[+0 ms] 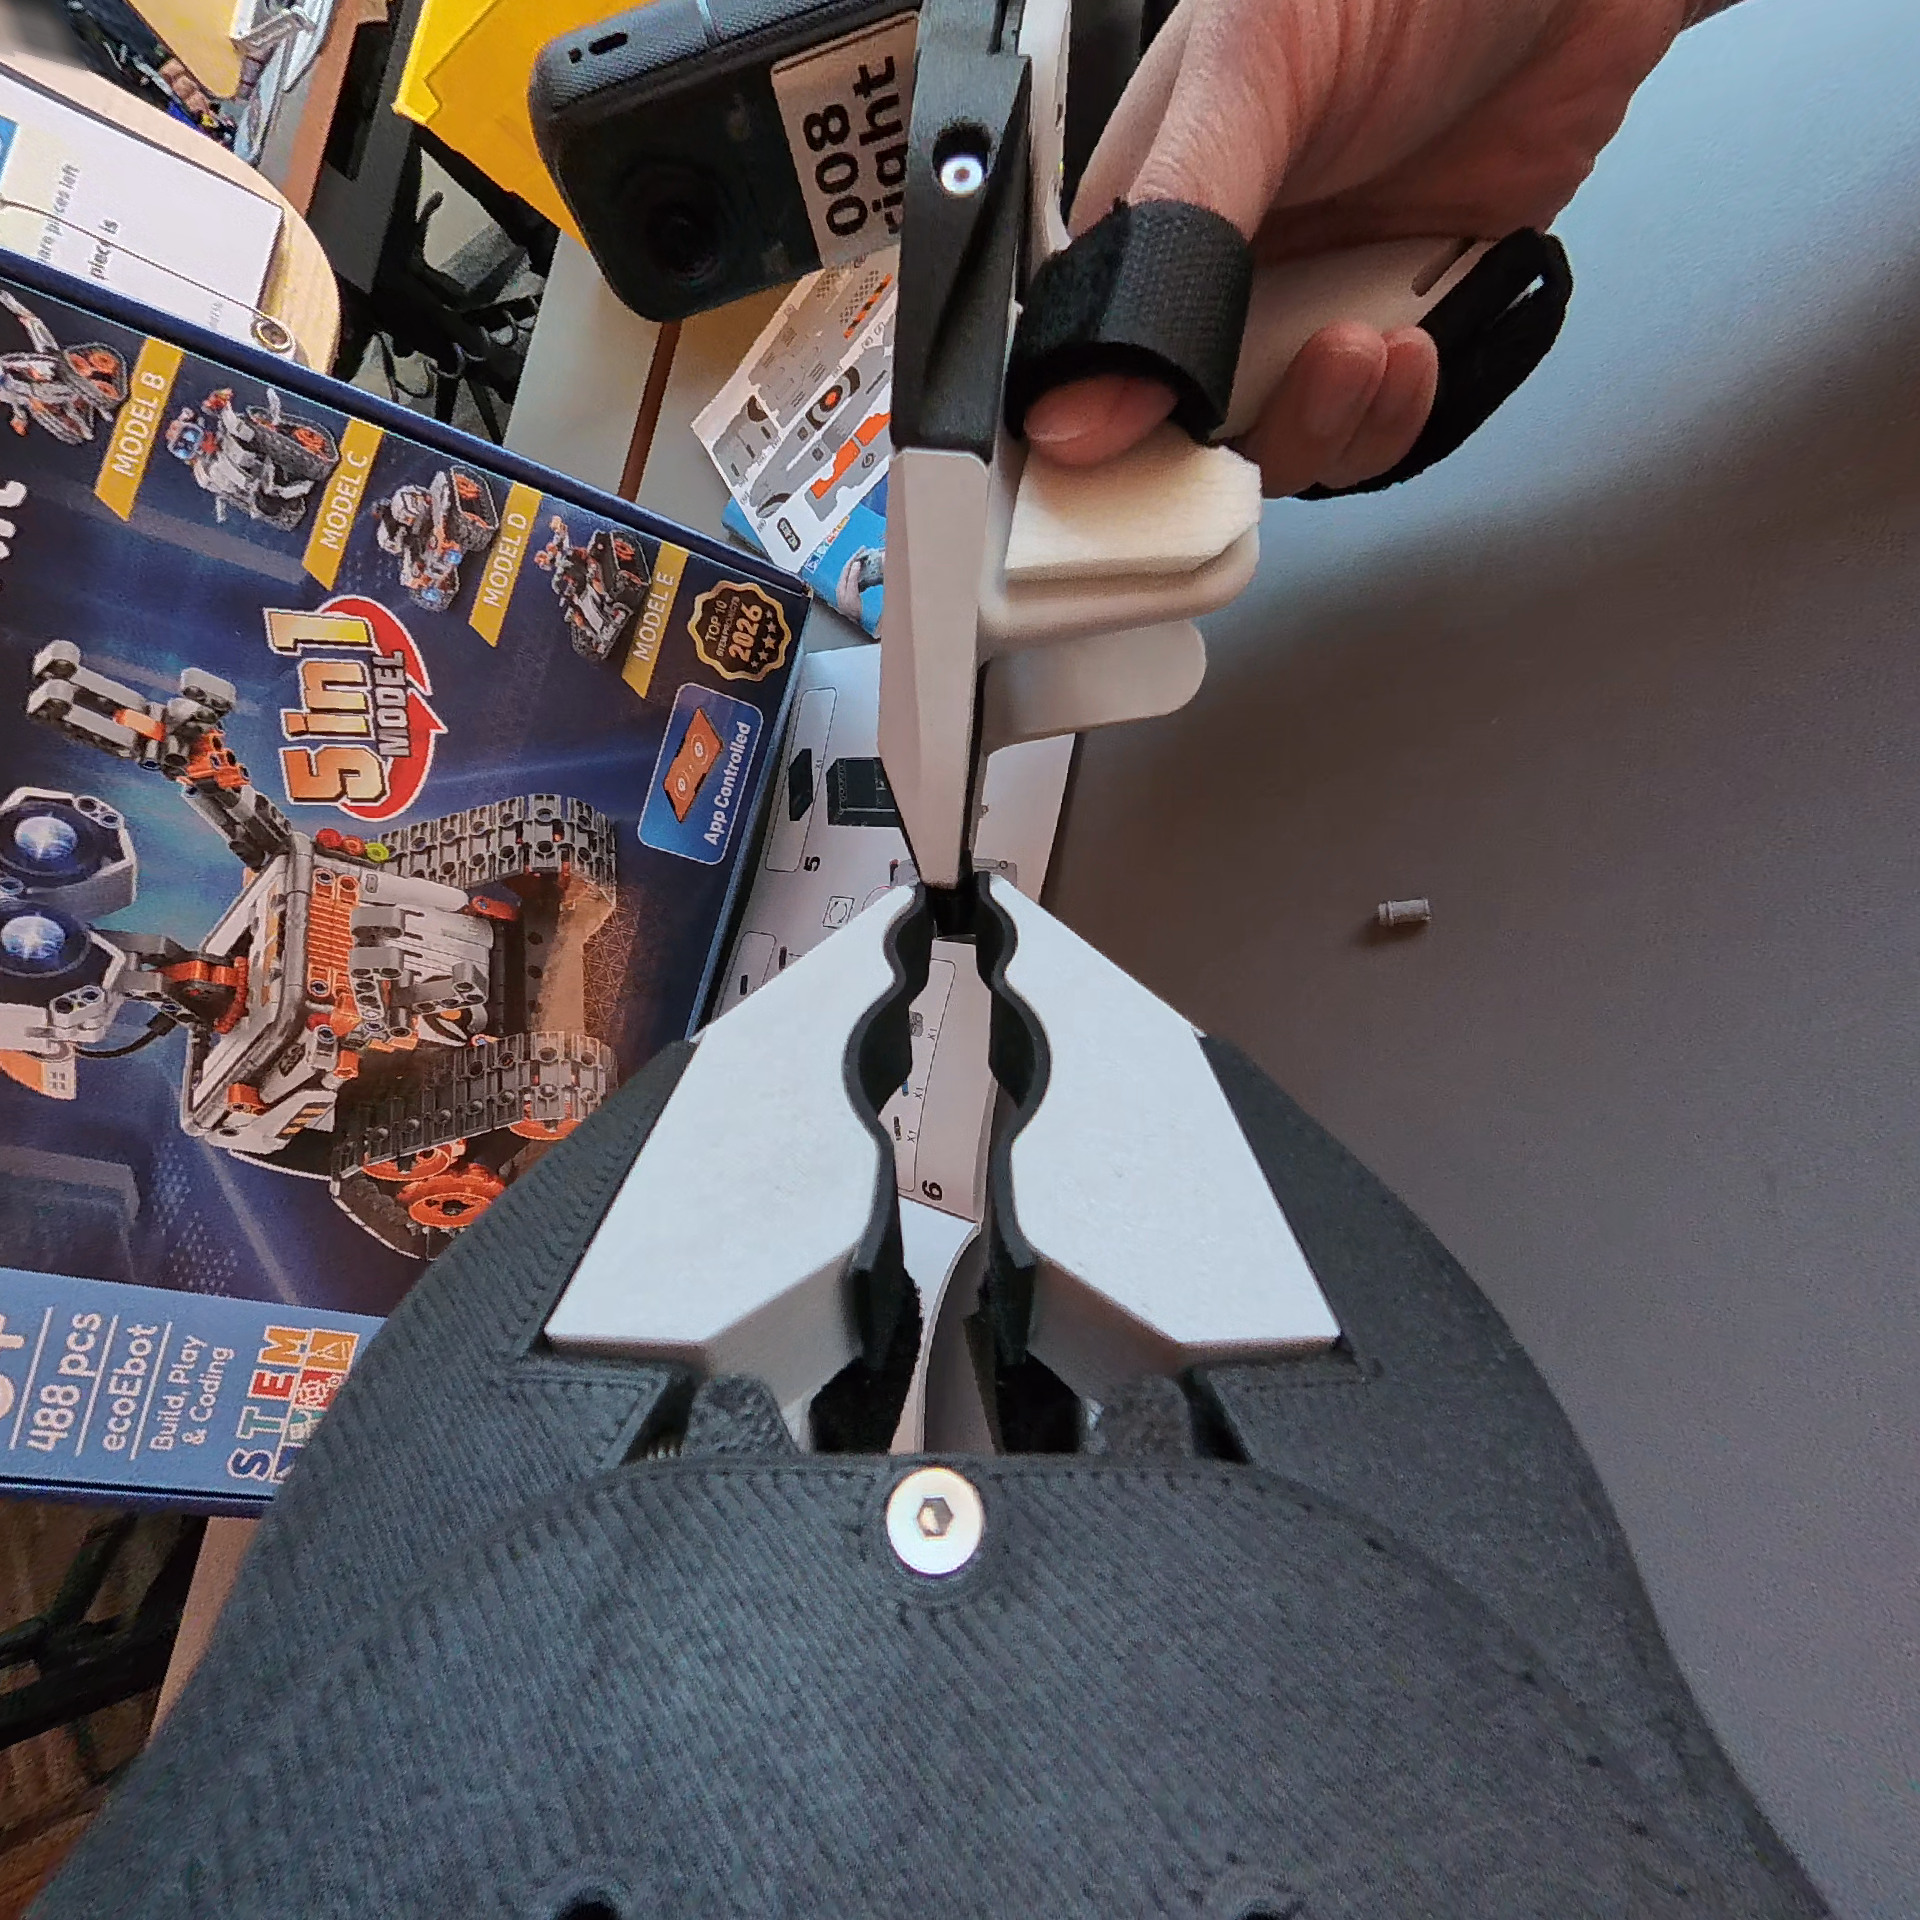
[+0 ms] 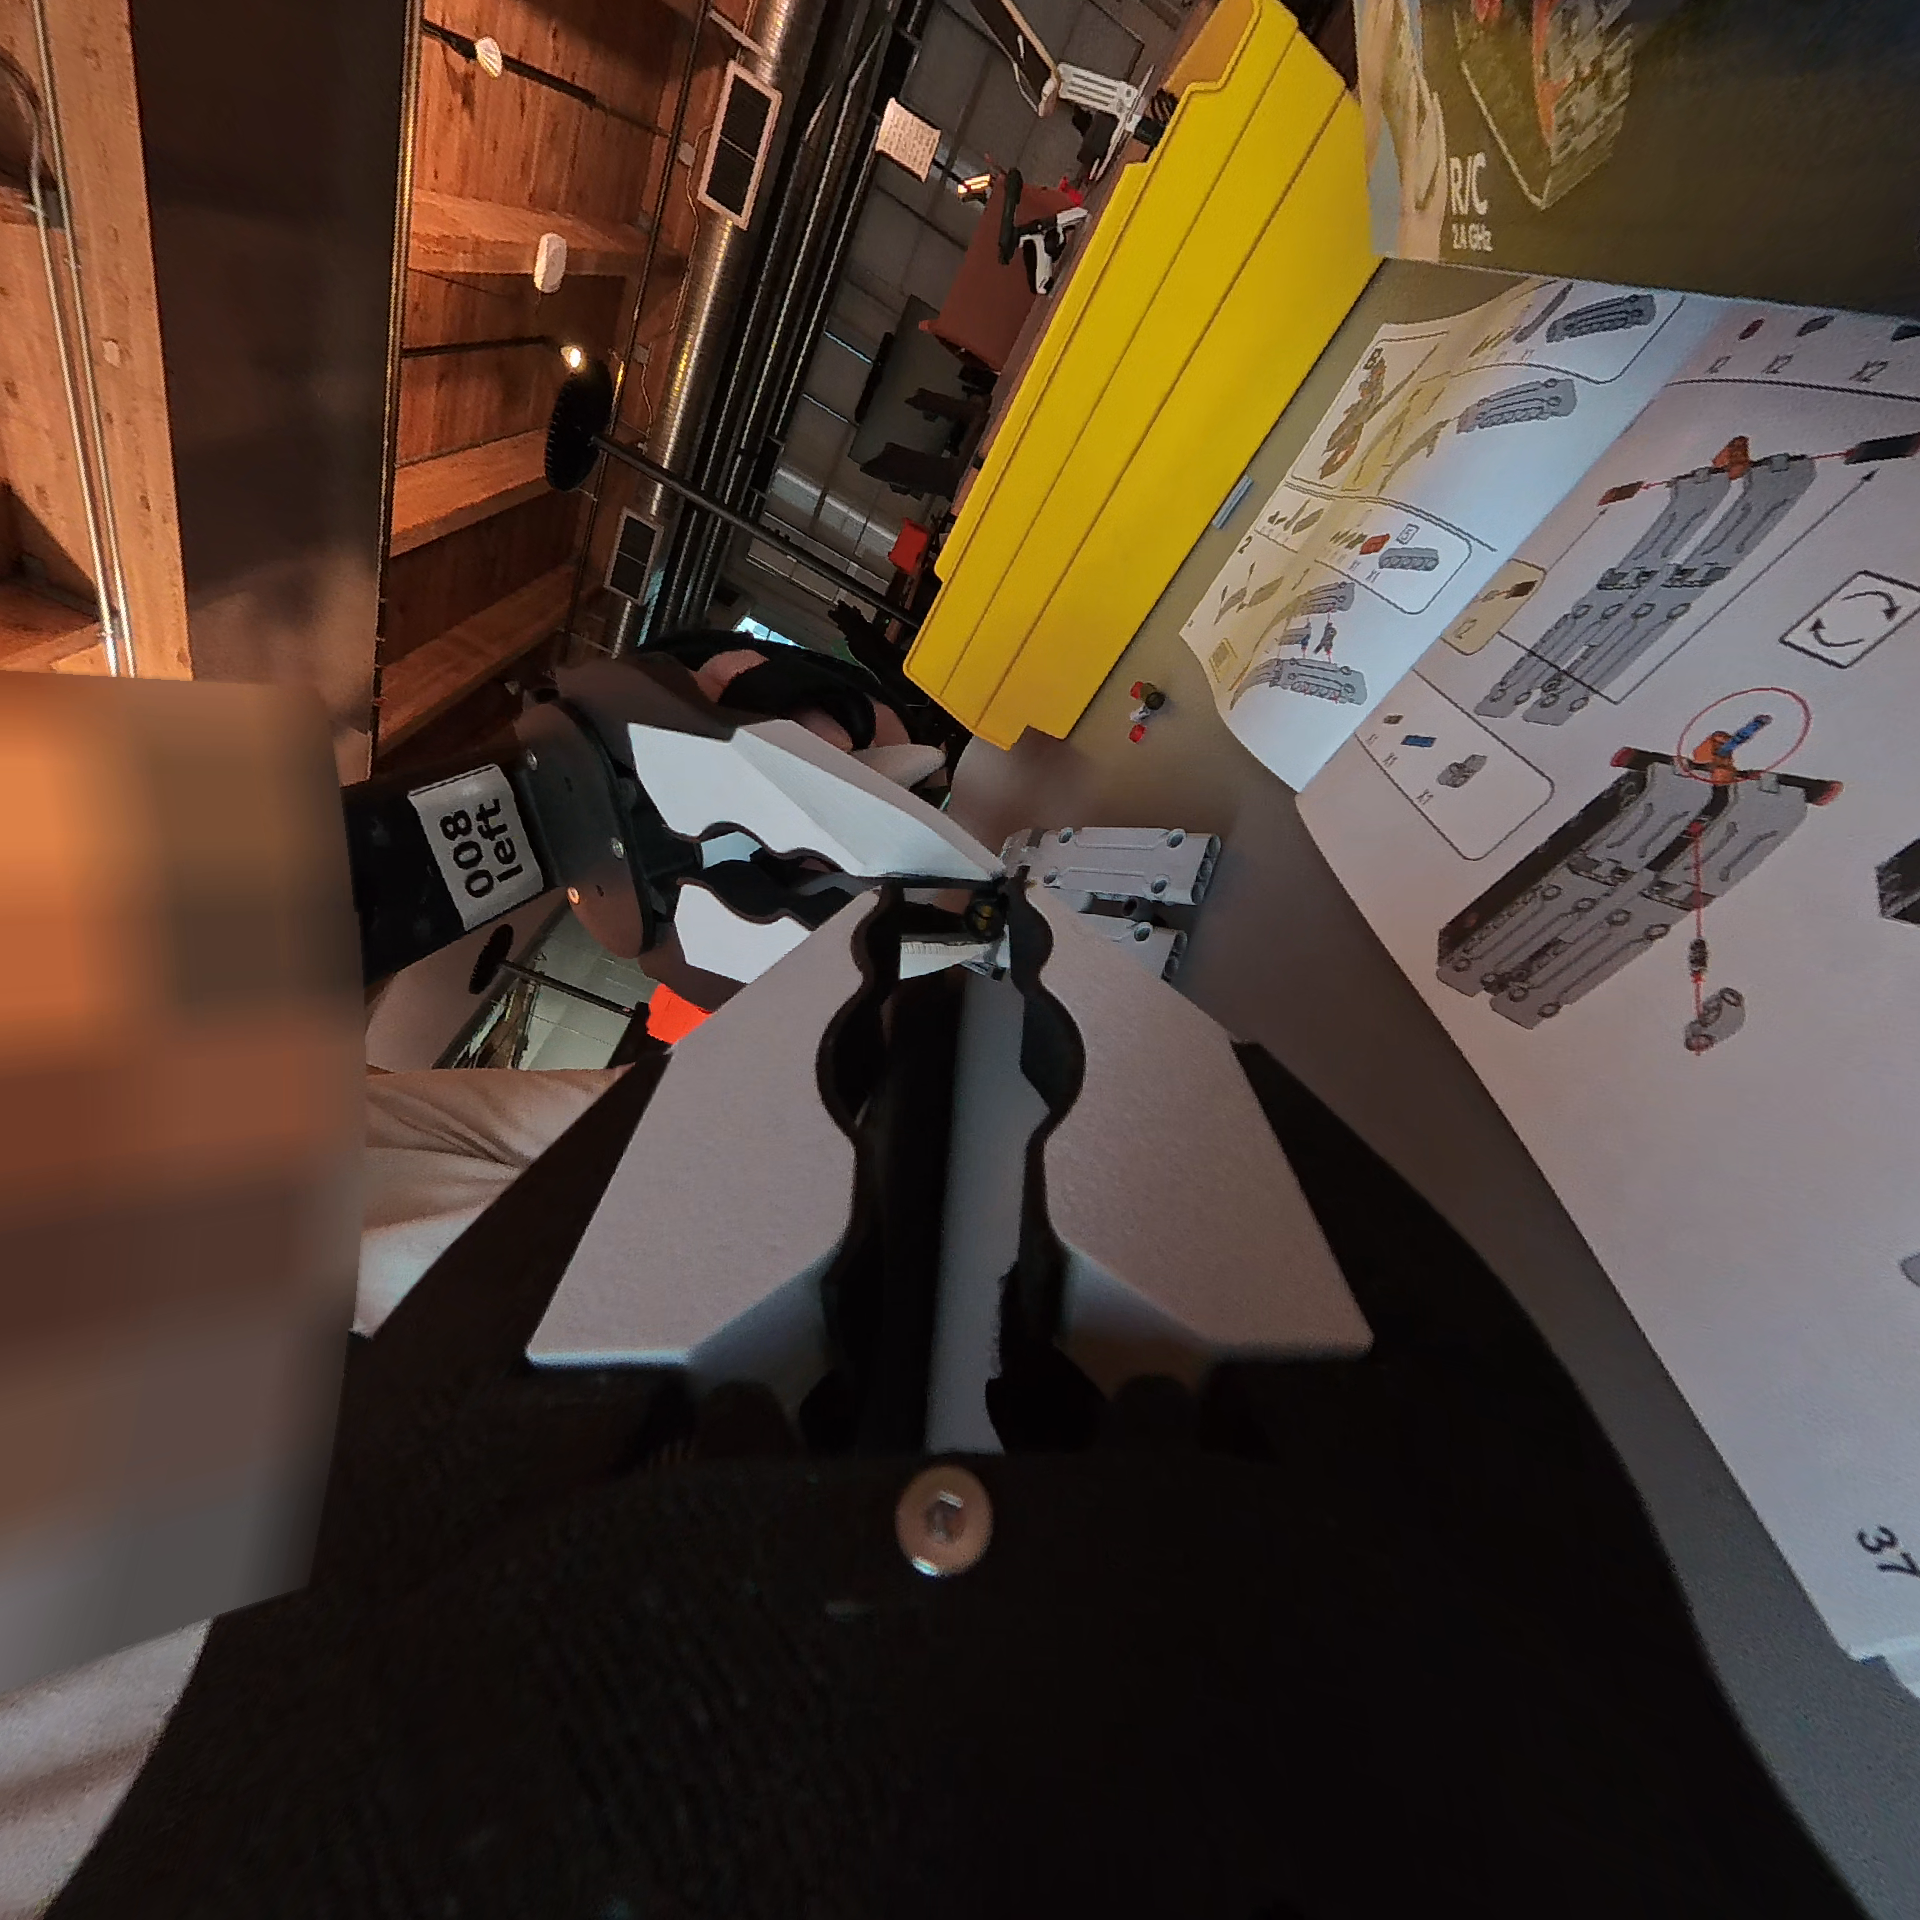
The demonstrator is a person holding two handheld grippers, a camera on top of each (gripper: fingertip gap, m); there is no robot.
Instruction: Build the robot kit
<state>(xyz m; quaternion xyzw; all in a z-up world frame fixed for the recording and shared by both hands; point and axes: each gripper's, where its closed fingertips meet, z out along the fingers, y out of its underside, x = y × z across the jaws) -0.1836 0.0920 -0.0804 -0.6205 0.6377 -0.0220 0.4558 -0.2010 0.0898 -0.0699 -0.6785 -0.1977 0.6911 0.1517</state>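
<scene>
My left gripper (image 1: 948,902) and my right gripper (image 2: 961,920) meet tip to tip above the grey table (image 1: 1558,1039). Both are nearly closed on a small black part (image 2: 980,914), which is mostly hidden by the fingertips. In the left wrist view the right gripper (image 1: 940,873) comes down from the top, held by a person's hand (image 1: 1351,187). In the right wrist view the left gripper (image 2: 992,883) comes in from the left. Grey beams (image 2: 1127,857) sit just behind the tips. I cannot tell whether they touch the part.
A blue robot-kit box (image 1: 364,831) lies to the left. An open instruction booklet (image 2: 1662,883) lies to the right, with a second box (image 2: 1610,104) behind it. A yellow bin (image 2: 1143,416) stands at the back. A small grey pin (image 1: 1403,912) and small red parts (image 2: 1143,715) lie loose. Left and right tips are no more than a few centimetres apart.
</scene>
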